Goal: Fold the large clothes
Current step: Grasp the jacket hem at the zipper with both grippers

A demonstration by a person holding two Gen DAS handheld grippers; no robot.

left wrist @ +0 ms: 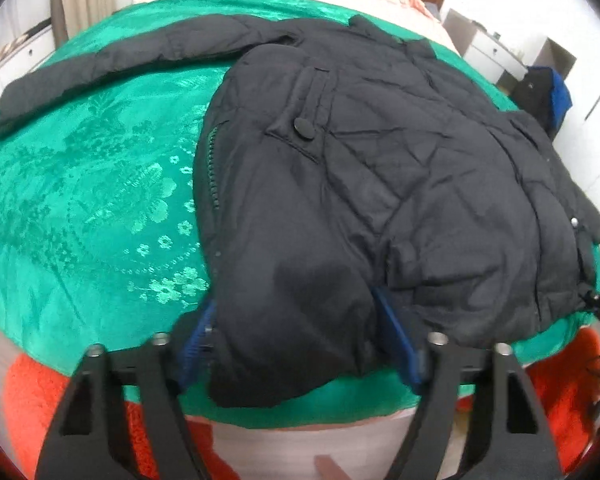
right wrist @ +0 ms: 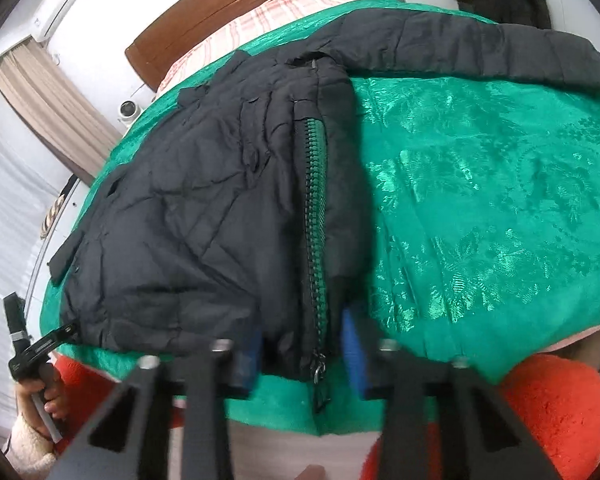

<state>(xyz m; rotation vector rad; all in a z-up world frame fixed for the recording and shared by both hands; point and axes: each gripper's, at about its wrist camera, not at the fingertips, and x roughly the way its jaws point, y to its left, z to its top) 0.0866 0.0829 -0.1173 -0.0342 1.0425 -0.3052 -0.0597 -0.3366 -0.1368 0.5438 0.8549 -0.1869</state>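
A black quilted jacket (left wrist: 380, 168) lies on a green patterned bedspread (left wrist: 92, 208), one half folded over the other. One sleeve (left wrist: 100, 68) stretches out flat to the side; it also shows in the right wrist view (right wrist: 480, 48). My left gripper (left wrist: 300, 340) is open, its blue pads either side of a bulge of the jacket's near hem, not clamped. My right gripper (right wrist: 300, 344) is open, its pads either side of the hem at the bottom of the zipper (right wrist: 316, 216). The left gripper also shows in the right wrist view (right wrist: 44, 344), beside the jacket's left corner.
The bedspread (right wrist: 500, 200) covers a bed with a wooden headboard (right wrist: 228, 8) and a pink checked sheet (right wrist: 268, 12). An orange fuzzy garment (left wrist: 32, 400) sits below the near bed edge. A curtain (right wrist: 52, 108) and white furniture (left wrist: 496, 52) stand around the bed.
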